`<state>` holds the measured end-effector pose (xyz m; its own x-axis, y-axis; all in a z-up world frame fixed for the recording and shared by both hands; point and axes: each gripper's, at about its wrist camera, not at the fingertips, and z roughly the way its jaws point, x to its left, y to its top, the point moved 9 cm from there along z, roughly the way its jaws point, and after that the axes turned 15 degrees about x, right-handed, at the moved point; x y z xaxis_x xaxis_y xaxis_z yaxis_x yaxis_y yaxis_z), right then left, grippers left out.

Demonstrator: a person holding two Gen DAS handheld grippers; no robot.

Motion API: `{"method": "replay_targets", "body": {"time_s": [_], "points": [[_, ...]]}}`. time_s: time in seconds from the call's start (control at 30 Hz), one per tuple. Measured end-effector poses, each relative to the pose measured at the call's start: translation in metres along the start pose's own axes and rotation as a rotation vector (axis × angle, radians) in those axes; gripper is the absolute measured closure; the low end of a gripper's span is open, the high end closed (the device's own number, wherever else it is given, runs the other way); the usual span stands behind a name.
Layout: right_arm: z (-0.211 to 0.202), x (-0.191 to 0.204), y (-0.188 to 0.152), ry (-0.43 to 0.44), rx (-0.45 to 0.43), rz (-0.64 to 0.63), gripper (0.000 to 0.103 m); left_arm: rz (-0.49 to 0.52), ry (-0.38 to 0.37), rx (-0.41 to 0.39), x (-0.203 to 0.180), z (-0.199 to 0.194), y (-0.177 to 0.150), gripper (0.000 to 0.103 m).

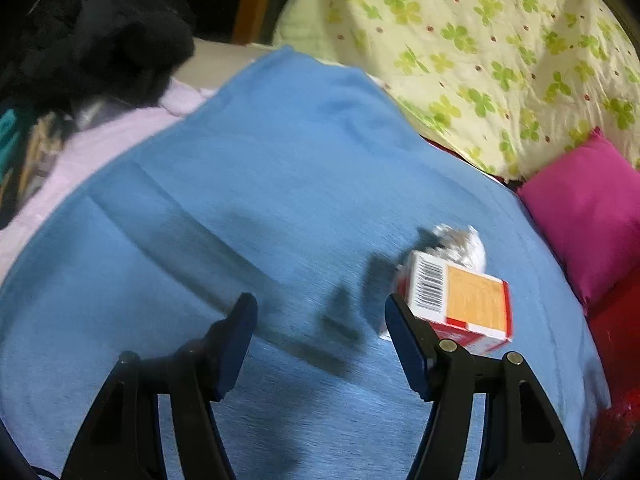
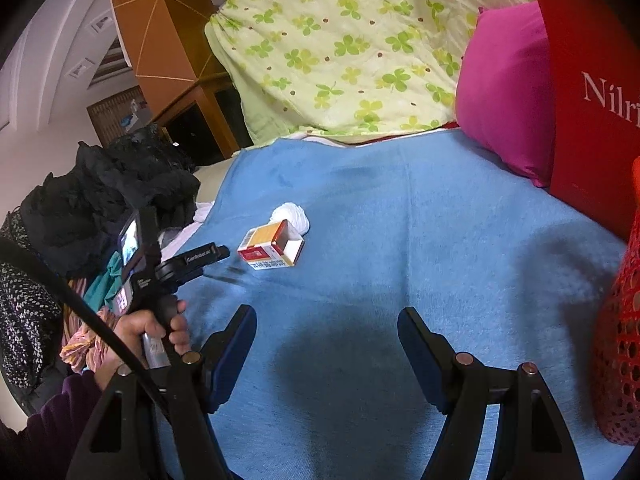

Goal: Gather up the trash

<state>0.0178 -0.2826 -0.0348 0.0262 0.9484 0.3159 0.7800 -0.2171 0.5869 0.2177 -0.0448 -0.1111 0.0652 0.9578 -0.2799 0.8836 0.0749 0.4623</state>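
A small red, white and orange carton (image 1: 460, 300) lies on the blue blanket (image 1: 260, 184), with a crumpled white paper wad (image 1: 460, 244) just behind it. My left gripper (image 1: 320, 308) is open and empty; the carton sits just beyond its right fingertip (image 1: 400, 320). In the right wrist view the carton (image 2: 270, 246) lies open-ended beside the wad (image 2: 292, 216), with the left gripper's fingers (image 2: 208, 256) just to its left. My right gripper (image 2: 326, 320) is open and empty, nearer than the carton.
A red mesh basket (image 2: 620, 340) stands at the right edge, behind it a red bag (image 2: 588, 92) with white lettering. A magenta pillow (image 2: 504, 92) and a clover-print quilt (image 2: 352, 40) lie at the back. Dark clothes (image 2: 100, 200) are piled at the left.
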Motion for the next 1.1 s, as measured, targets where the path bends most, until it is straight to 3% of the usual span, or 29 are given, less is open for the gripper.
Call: {"method": "replay_targets", "body": {"time_s": [0.37,0.43,0.5,0.73,0.83,1.1], "points": [[0.002,-0.009,0.005,-0.015,-0.012,0.039,0.026,0.295,-0.230,0.024,-0.094,-0.027,-0.037,0.037],[0.001,-0.011,0.008,-0.017,-0.017,0.055,0.026,0.285,-0.228,0.007,-0.090,-0.036,-0.033,0.036],[0.004,-0.014,0.009,-0.019,-0.013,0.073,0.026,0.213,-0.233,0.004,-0.073,-0.039,-0.024,0.036],[0.027,-0.004,0.013,-0.024,0.015,0.082,0.026,0.022,-0.145,-0.013,-0.013,-0.022,0.005,0.037],[0.031,-0.001,0.010,-0.026,0.019,0.079,0.026,0.019,-0.070,-0.011,-0.006,-0.009,0.006,0.038],[0.031,-0.022,-0.001,-0.067,0.040,0.102,0.026,0.078,-0.063,0.034,-0.034,0.021,0.007,0.038]]}}
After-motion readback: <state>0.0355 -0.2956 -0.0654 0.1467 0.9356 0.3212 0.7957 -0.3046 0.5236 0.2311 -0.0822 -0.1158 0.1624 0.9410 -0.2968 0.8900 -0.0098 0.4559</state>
